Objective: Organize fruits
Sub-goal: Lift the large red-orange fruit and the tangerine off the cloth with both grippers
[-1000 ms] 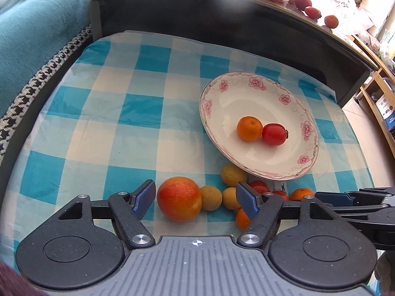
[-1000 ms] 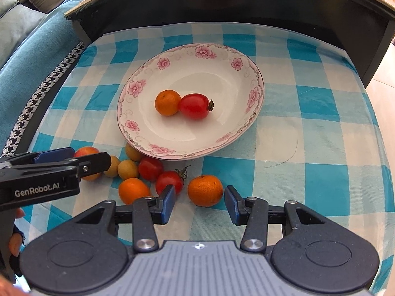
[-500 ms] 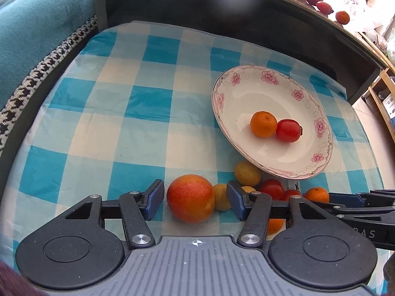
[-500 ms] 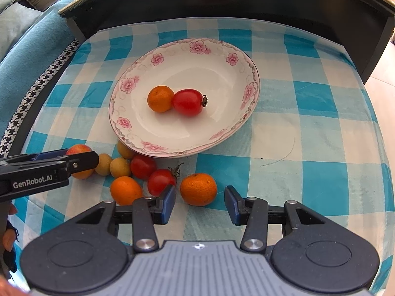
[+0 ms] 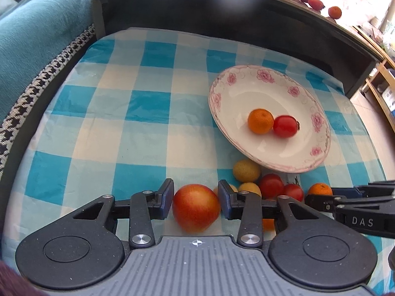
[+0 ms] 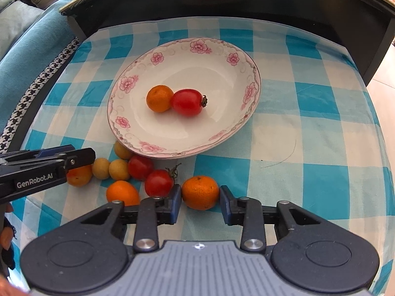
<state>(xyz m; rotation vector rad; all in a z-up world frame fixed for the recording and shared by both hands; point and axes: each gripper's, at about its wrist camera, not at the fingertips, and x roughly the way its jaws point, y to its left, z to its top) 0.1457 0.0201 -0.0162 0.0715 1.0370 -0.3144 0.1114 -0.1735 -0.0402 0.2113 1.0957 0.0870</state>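
1. My left gripper (image 5: 196, 196) is closing around the big red-orange fruit (image 5: 196, 207), which sits on the checked cloth (image 5: 138, 113) at the near edge. The blue pads are at the fruit's flanks; I cannot tell whether they press on it yet.
2. That fruit is round and glossy, red fading to orange-yellow. From the right wrist camera I see only an orange sliver of it, under the left gripper's finger.
3. My right gripper (image 6: 200, 198) is closing around a small orange (image 6: 200, 192) with a dimpled skin, lying on the cloth right of the fruit cluster. The left pad touches it; the right pad looks just at its side.
4. The flowered plate (image 6: 197, 46) sits farther back, right of centre in the left view. It holds a second orange (image 6: 160, 98) touching a red tomato (image 6: 188, 102) with a dark stalk end.
5. Loose fruit near the plate's near rim: three small yellow fruits (image 6: 101, 168), two tomatoes (image 6: 159, 183), one with a green stalk, and another orange (image 6: 122, 193).
6. Hard to read: in the left view, my left gripper's right finger covers part of the yellow fruits and most of one orange. The yellow fruit nearest the plate is partly under its rim.
7. More red and orange fruit (image 5: 318, 2) lies on the far table top, blurred by glare.
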